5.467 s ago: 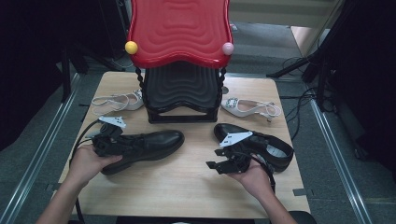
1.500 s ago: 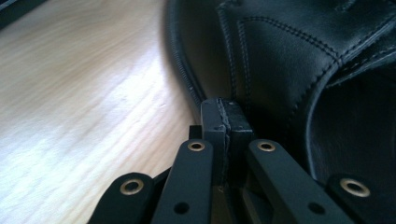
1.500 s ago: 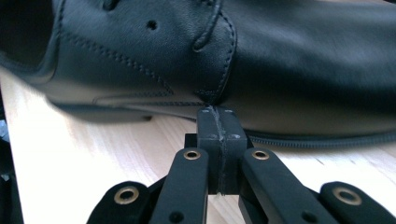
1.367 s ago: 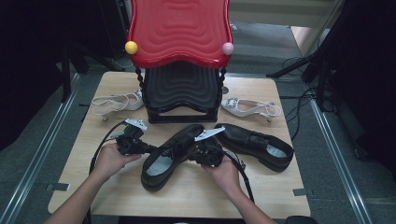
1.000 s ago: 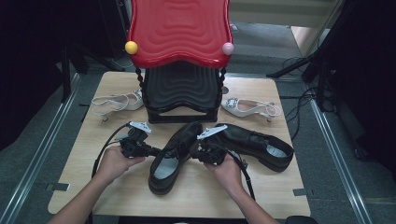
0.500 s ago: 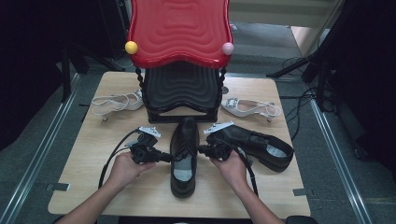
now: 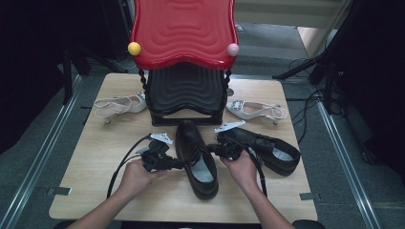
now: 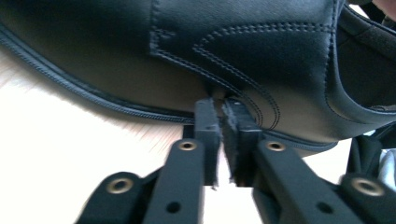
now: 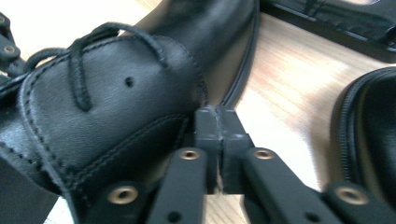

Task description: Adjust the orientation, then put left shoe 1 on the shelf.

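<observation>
- My left gripper [image 7: 177, 163] presses against the left side of the black shoe [image 7: 196, 157]; its jaws are closed together with nothing between them, tips touching the leather just above the sole seam [image 8: 217, 100].
- My right gripper [image 7: 213, 151] presses against the same shoe's right side, near the laces [image 9: 79, 70]; its jaws are likewise squeezed together on nothing, tips against the upper.
- The shoe lies midway between the table's [image 7: 95, 191] left and right edges, toe toward the far edge, heel toward the near edge.
- A second black shoe [image 7: 267, 150] lies nearer the right edge, just beyond my right hand [image 7: 241, 167].
- A red and black rack [image 7: 184, 57] stands at the far edge, with one white sandal [image 7: 117, 104] on its left and another white sandal [image 7: 255, 109] on its right.
</observation>
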The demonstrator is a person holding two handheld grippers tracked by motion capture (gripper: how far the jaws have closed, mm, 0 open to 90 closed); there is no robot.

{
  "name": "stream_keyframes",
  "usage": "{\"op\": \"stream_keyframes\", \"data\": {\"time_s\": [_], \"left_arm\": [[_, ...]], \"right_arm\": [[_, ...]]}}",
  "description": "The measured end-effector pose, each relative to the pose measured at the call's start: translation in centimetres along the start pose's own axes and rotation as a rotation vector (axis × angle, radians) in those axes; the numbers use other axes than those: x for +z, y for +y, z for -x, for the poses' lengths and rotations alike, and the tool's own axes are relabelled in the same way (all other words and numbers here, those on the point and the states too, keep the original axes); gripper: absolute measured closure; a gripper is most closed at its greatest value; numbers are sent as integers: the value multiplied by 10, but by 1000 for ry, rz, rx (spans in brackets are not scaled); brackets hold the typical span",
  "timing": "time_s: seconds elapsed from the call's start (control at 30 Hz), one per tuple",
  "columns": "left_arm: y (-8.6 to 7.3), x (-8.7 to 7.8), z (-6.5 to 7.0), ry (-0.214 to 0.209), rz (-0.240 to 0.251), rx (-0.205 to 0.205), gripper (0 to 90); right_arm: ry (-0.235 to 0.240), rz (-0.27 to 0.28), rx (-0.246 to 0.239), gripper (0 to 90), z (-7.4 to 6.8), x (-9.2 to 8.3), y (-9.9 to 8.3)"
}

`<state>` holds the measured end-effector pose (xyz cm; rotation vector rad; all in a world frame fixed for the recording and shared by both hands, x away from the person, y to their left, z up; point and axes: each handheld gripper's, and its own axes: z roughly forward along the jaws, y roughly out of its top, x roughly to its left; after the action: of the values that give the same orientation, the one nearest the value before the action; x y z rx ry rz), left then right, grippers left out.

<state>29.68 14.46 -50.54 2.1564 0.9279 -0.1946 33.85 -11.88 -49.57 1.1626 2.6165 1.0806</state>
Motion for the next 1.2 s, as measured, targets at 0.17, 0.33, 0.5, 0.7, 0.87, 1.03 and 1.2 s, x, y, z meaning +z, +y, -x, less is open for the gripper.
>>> {"op": "stream_keyframes", "data": {"time_s": [0.17, 0.33, 0.5, 0.7, 0.87, 1.03, 1.2], "left_arm": [[0, -17, -1, 2, 25, 26, 643], [1, -36, -5, -20, 70, 3, 668], [4, -45, -6, -33, 86, 17, 721], [9, -53, -4, -49, 70, 35, 811], [18, -63, -1, -71, 85, 44, 849], [30, -70, -1, -100, 114, 23, 850], [44, -79, 3, -91, 112, 49, 849]], "right_arm": [[20, 26, 21, 779, 4, -12, 0], [25, 18, 50, 704, 1, -19, -2], [55, 31, 86, 663, 1, -29, -4], [82, 23, 107, 638, -2, -45, -7], [119, 18, 127, 626, -7, -60, -8], [143, 19, 151, 621, -15, -71, -7], [166, -7, 156, 625, -26, -74, -7]]}}
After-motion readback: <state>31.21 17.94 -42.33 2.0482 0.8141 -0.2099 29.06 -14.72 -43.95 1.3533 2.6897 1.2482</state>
